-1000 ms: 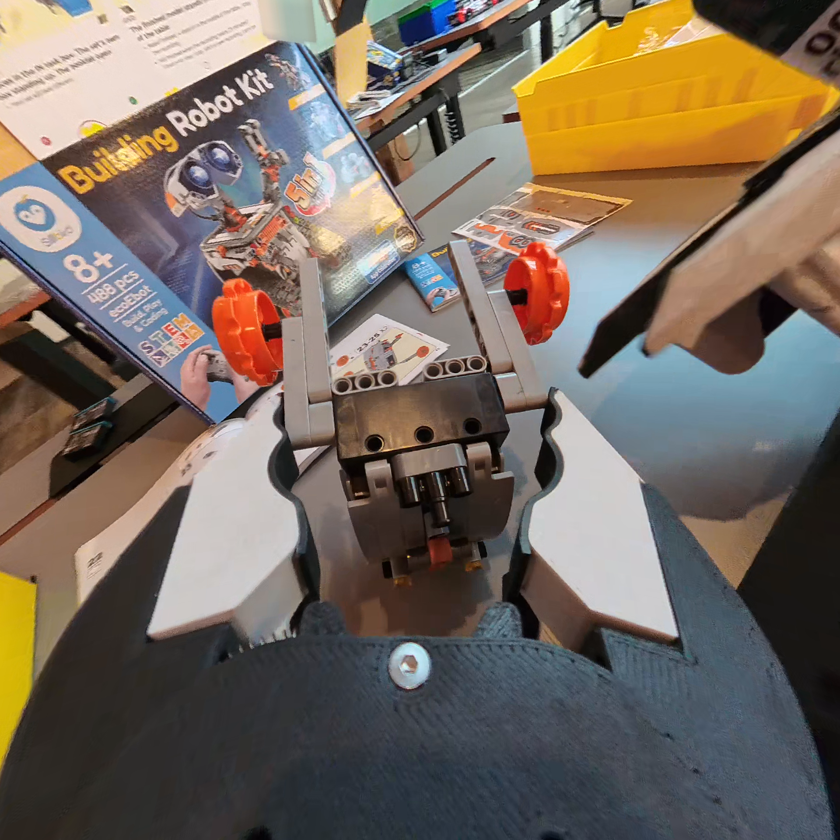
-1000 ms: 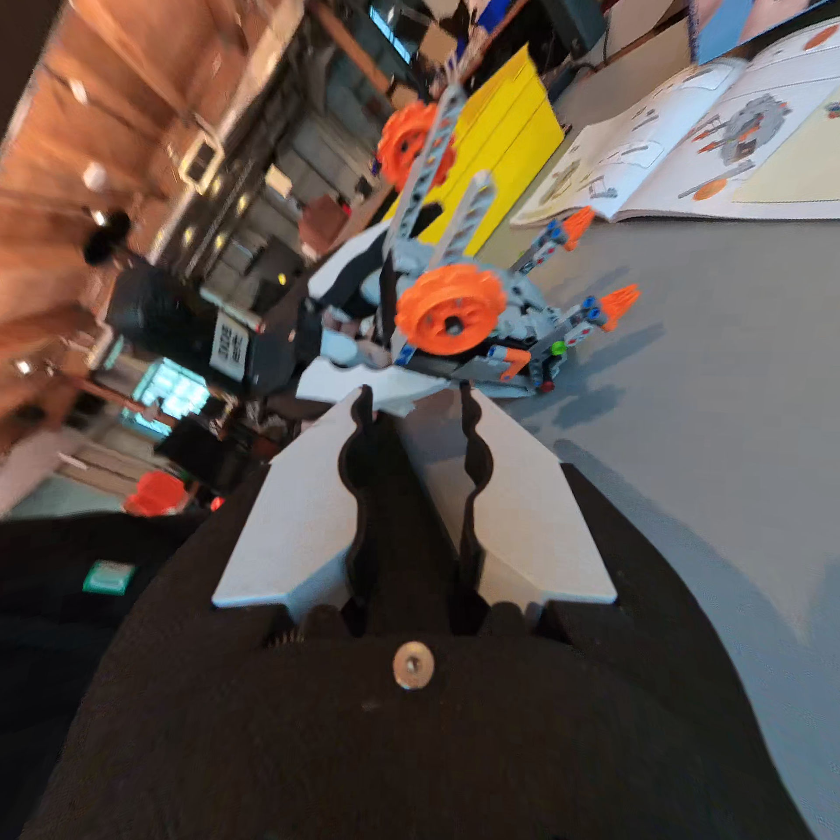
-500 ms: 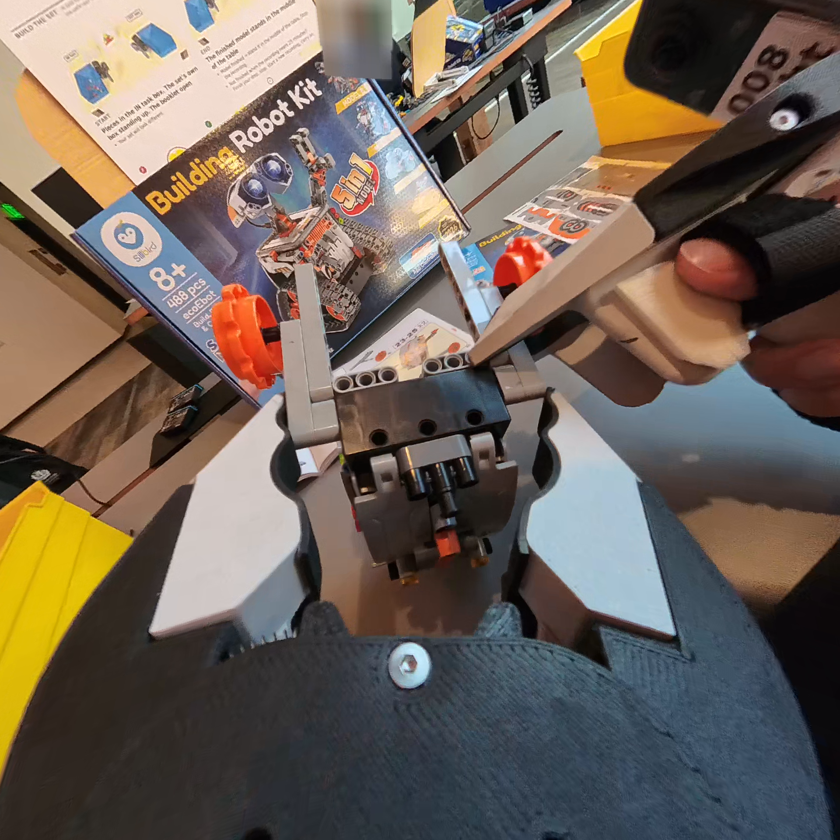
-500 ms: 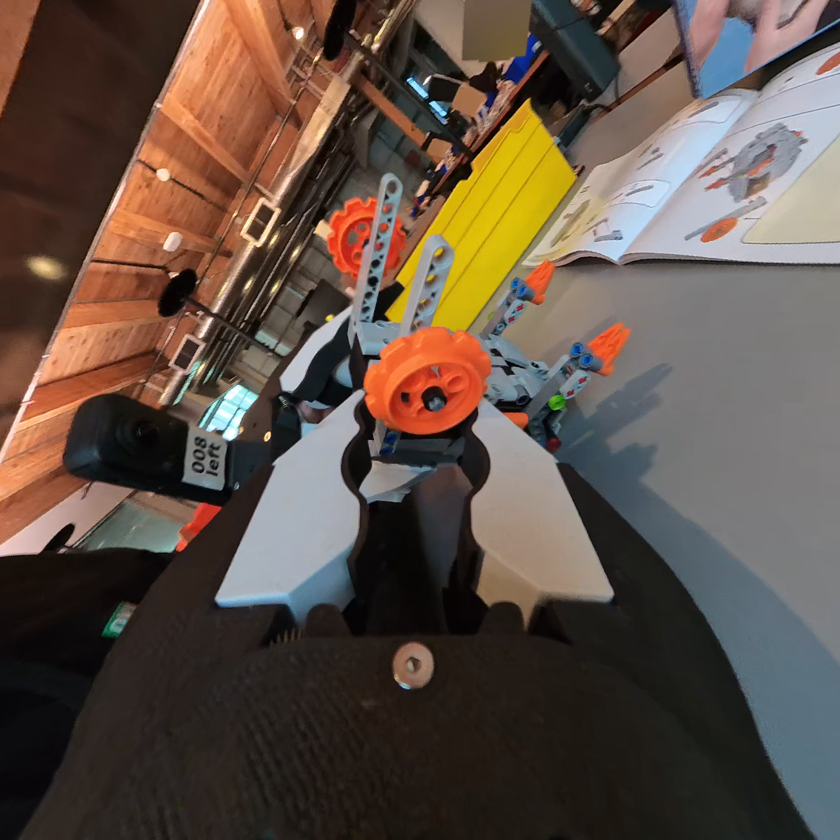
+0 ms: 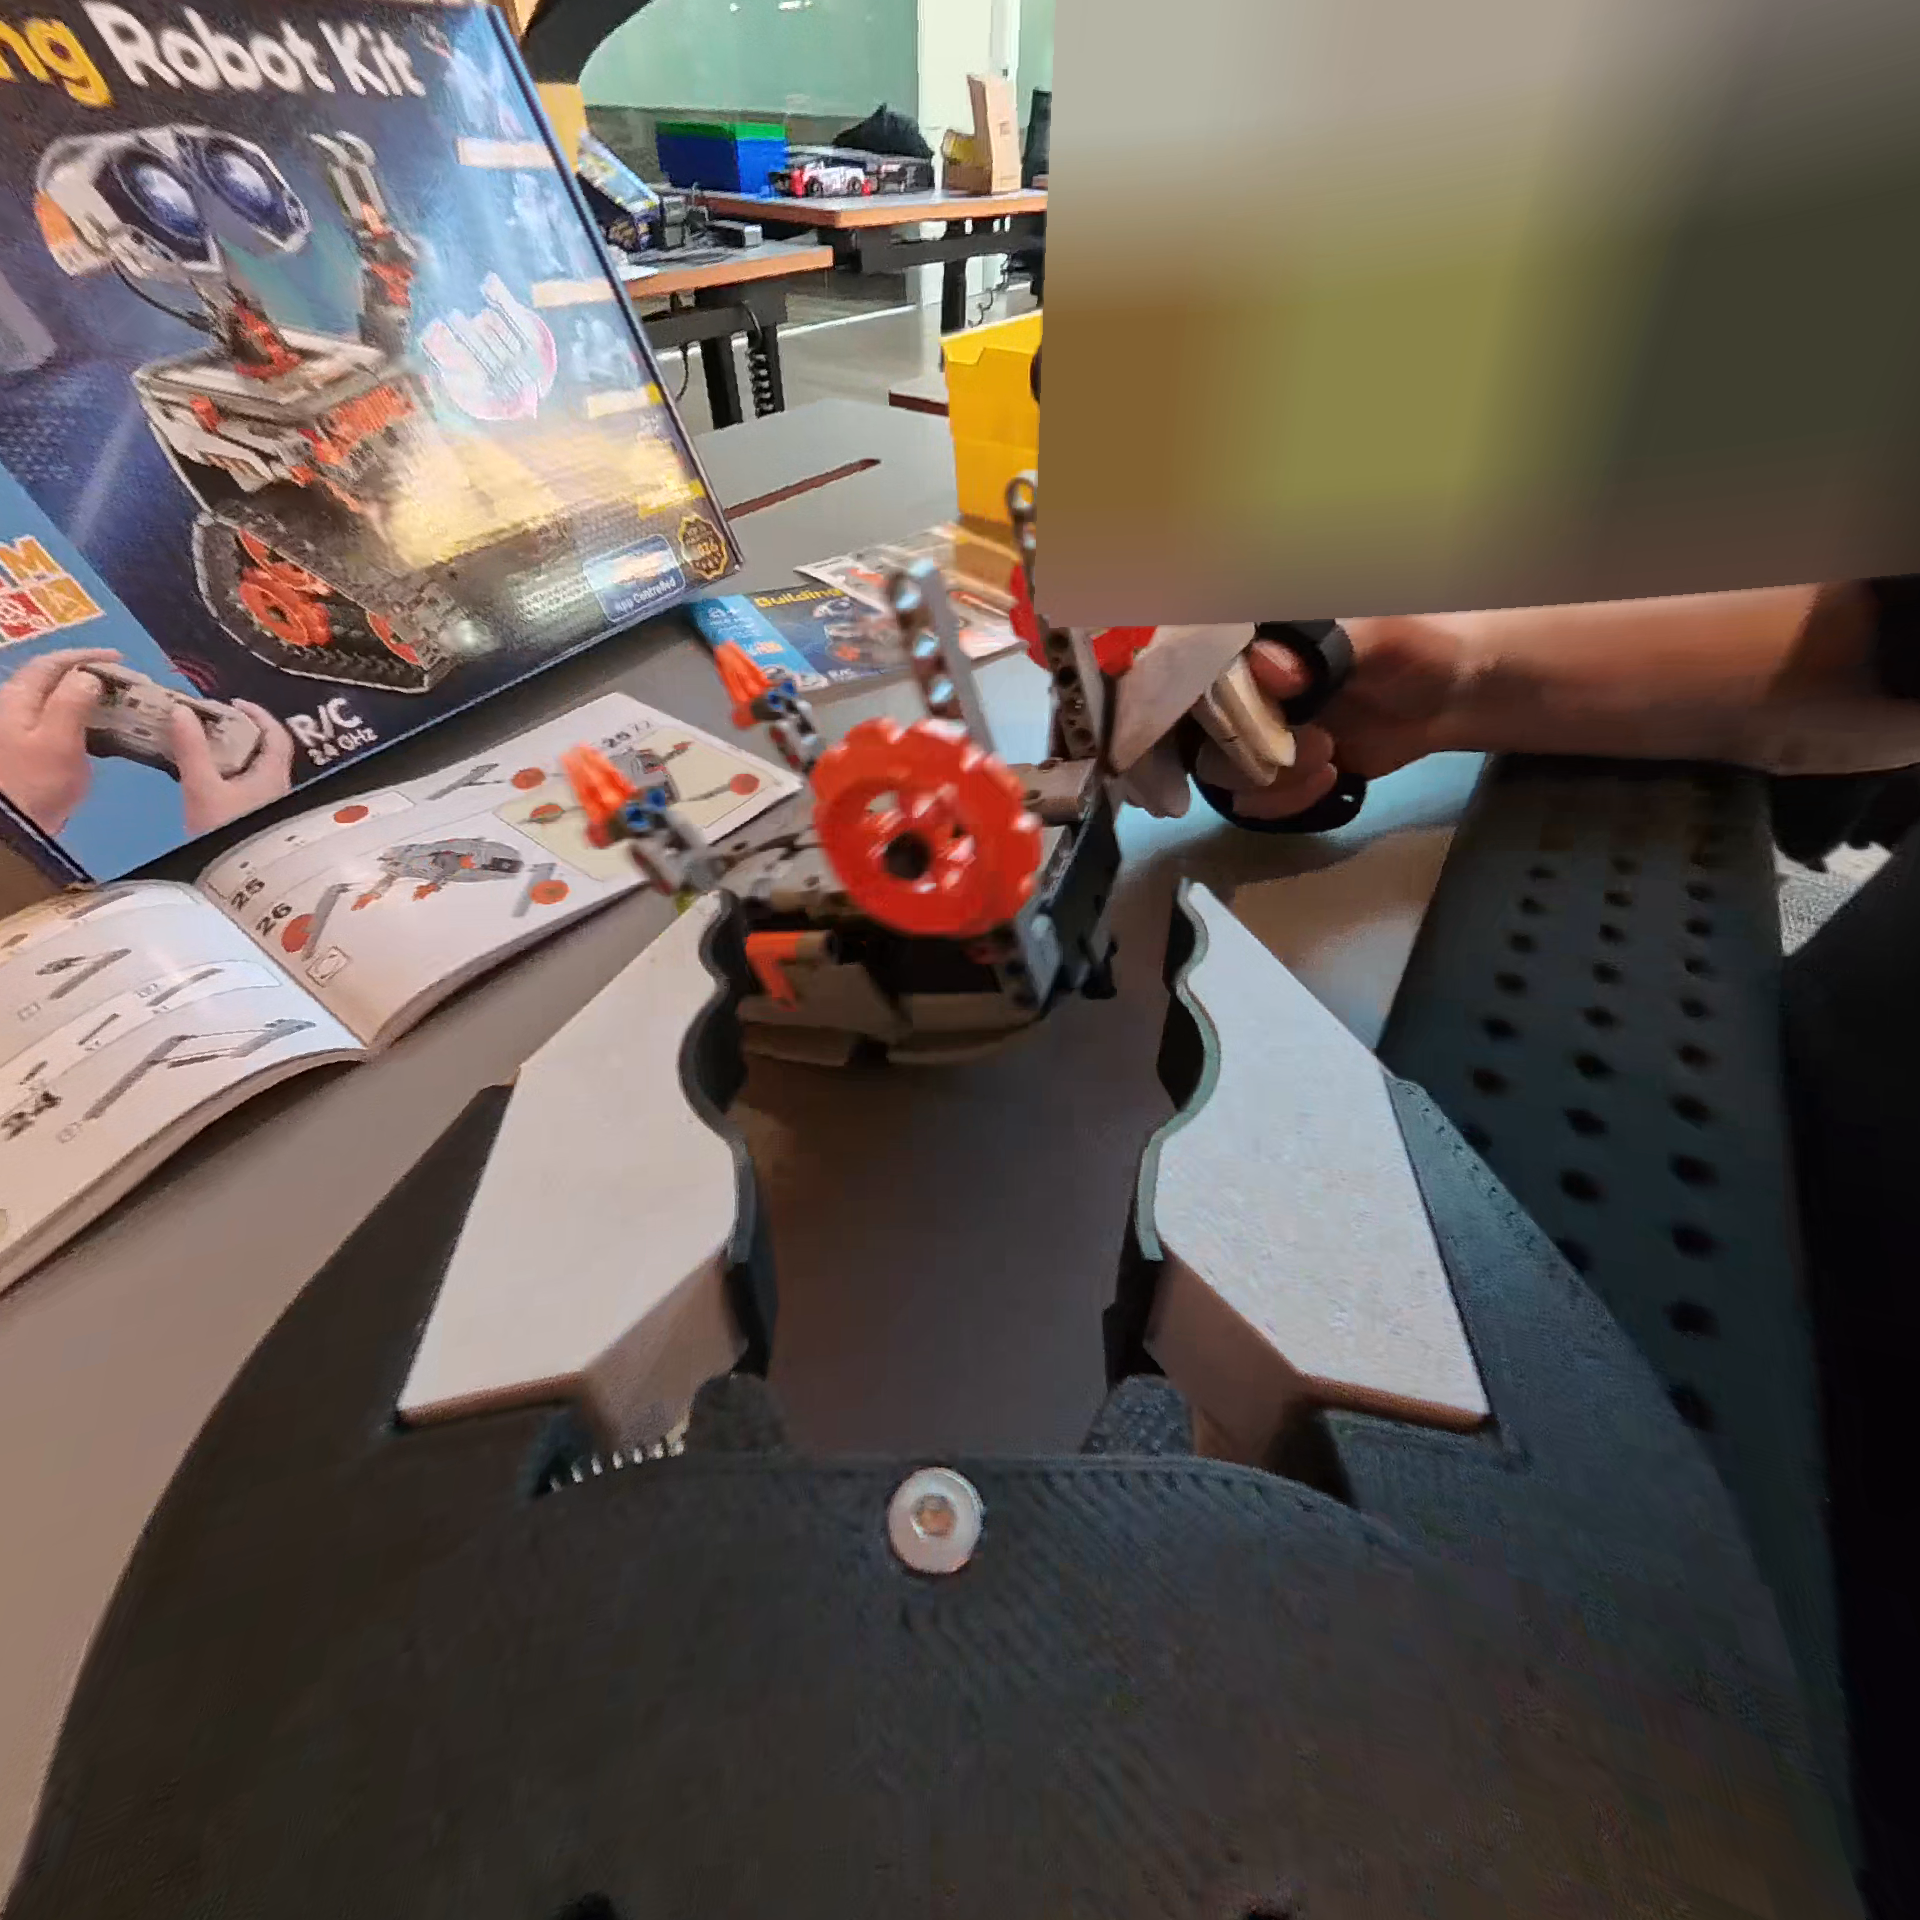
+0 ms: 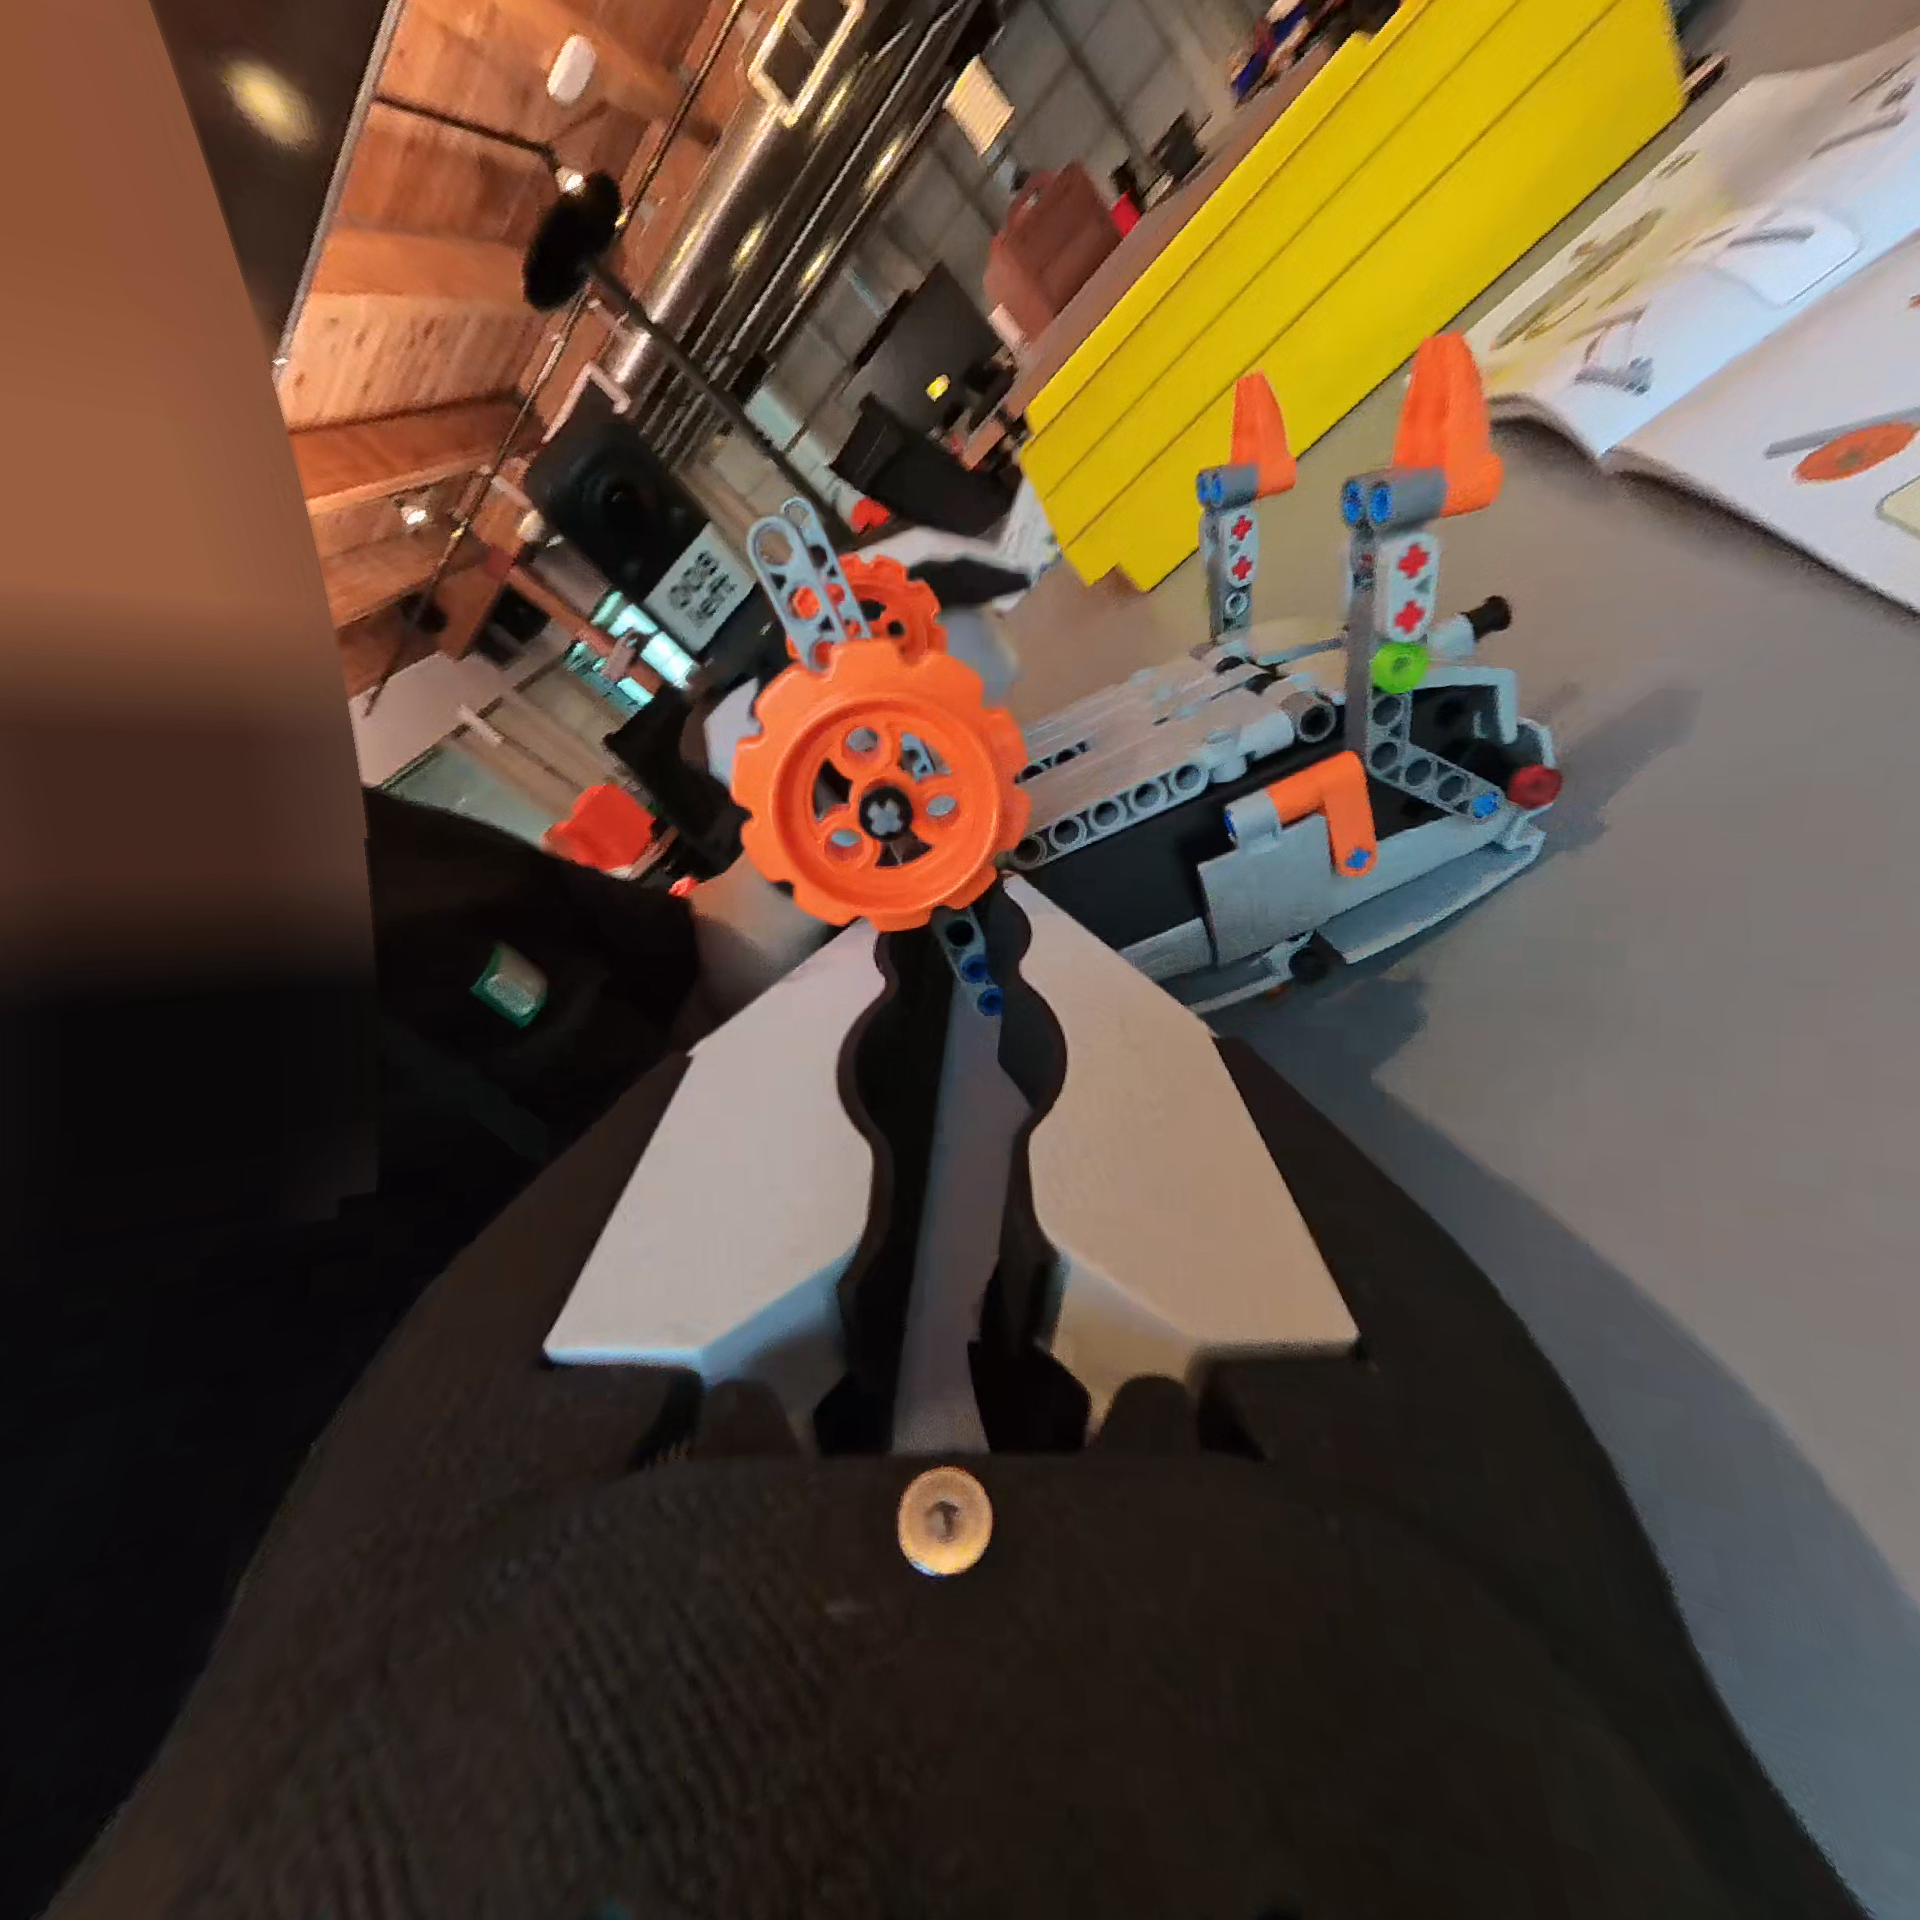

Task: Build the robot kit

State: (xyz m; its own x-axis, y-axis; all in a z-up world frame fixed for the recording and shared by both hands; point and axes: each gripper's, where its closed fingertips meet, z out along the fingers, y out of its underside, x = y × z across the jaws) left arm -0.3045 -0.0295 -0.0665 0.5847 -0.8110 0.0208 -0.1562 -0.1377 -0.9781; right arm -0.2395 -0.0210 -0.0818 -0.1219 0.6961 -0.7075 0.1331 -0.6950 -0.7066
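- Pinching a grey perforated beam under the orange toothed wheel, your right gripper steadied the grey-and-black brick-built model on the grey table.
- Your left gripper stood spread, empty, straddling the model's end.

Brick model on table, just ahead of left gripper. Open booklet lies left of model; kit box stands behind booklet. Right gripper at model's rear beam.
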